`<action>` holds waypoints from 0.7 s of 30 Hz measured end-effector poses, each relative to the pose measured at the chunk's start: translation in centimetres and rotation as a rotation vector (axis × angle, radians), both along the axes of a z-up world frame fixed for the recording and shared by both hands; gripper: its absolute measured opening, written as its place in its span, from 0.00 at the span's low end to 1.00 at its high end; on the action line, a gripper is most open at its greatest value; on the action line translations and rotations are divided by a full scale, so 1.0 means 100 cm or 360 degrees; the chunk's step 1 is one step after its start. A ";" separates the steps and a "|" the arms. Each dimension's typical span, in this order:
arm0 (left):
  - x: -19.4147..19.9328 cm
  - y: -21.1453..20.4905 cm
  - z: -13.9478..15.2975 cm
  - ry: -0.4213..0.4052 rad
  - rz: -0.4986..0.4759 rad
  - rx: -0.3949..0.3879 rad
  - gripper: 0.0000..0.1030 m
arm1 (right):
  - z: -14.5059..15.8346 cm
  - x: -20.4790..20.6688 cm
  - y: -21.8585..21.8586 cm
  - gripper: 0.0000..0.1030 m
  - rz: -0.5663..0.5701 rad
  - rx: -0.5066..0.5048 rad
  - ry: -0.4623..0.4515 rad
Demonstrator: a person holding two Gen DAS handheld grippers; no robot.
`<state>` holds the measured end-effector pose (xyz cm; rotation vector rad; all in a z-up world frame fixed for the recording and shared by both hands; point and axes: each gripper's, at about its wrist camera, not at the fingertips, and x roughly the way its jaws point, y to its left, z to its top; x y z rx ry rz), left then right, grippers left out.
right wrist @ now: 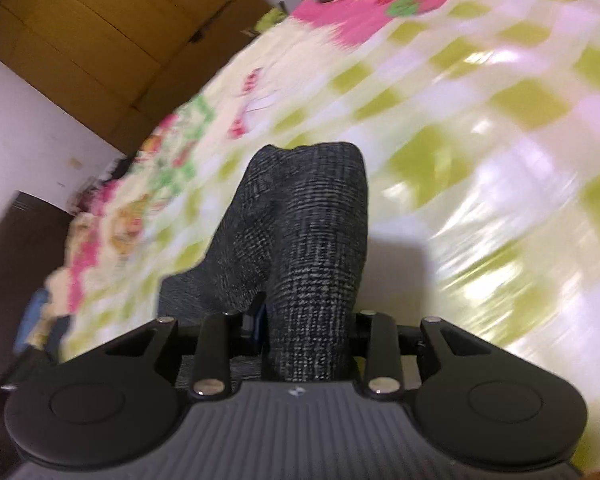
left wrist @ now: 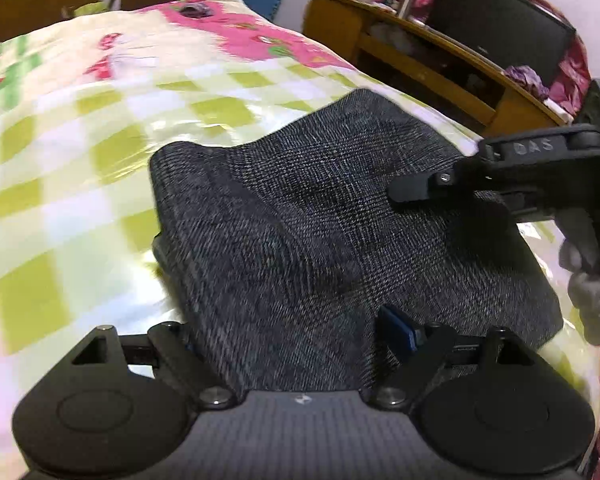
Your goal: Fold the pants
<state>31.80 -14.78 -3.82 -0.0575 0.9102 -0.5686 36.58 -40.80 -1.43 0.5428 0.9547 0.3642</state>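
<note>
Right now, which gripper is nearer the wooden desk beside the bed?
Right. The right gripper is over the pants' far side, toward the desk; the left gripper sits at their near edge, farther back.

Bed (left wrist: 80,168) in glossy green-checked, pink-flowered cover, folded grey pants (left wrist: 320,232) on it

The pants (left wrist: 320,232) are dark grey with a fine woven check, folded into a compact, thick bundle lying on the green-checked bedspread (left wrist: 80,160). Their near edge is raised off the bedspread, and a fold (right wrist: 312,220) stands up in a hump.
</note>
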 end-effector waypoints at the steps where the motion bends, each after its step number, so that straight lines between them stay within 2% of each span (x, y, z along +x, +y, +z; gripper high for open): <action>1: 0.000 -0.008 -0.001 -0.0004 -0.0018 0.0027 0.92 | -0.002 0.004 -0.004 0.43 -0.0020 -0.0047 0.0015; 2: -0.001 -0.012 -0.003 -0.0006 -0.0026 0.0045 0.92 | -0.004 0.006 -0.009 0.48 -0.0045 -0.0105 0.0019; 4: -0.005 -0.013 -0.005 -0.0021 -0.0043 0.0078 0.92 | -0.009 0.003 -0.013 0.52 -0.0085 -0.0123 0.0030; 6: -0.011 -0.007 -0.003 -0.0033 -0.0055 0.0115 0.93 | -0.009 -0.009 -0.017 0.52 -0.0132 -0.0129 -0.0025; 8: -0.019 0.003 0.004 -0.0059 -0.0044 0.0135 0.93 | 0.000 -0.026 -0.020 0.52 -0.0232 -0.0222 -0.0118; 10: -0.032 0.016 0.015 -0.0124 -0.0001 0.0136 0.93 | 0.018 -0.049 -0.022 0.52 -0.0353 -0.0374 -0.0279; 11: -0.035 0.018 0.018 -0.0152 0.0014 0.0130 0.93 | 0.027 -0.063 -0.019 0.52 -0.0375 -0.0399 -0.0372; 13: -0.036 0.021 0.027 -0.0231 0.0048 0.0133 0.93 | 0.032 -0.076 -0.014 0.52 -0.0303 -0.0342 -0.0436; 15: -0.030 0.014 0.033 -0.0303 0.0089 0.0166 0.93 | 0.031 -0.071 -0.001 0.52 -0.0237 -0.0348 -0.0429; 18: -0.011 0.002 0.033 -0.0333 0.0184 0.0156 0.93 | 0.018 -0.043 0.013 0.52 -0.0214 -0.0311 -0.0372; 21: 0.012 -0.011 0.026 -0.0374 0.0286 0.0277 0.93 | 0.003 -0.018 0.018 0.51 -0.0226 -0.0287 -0.0331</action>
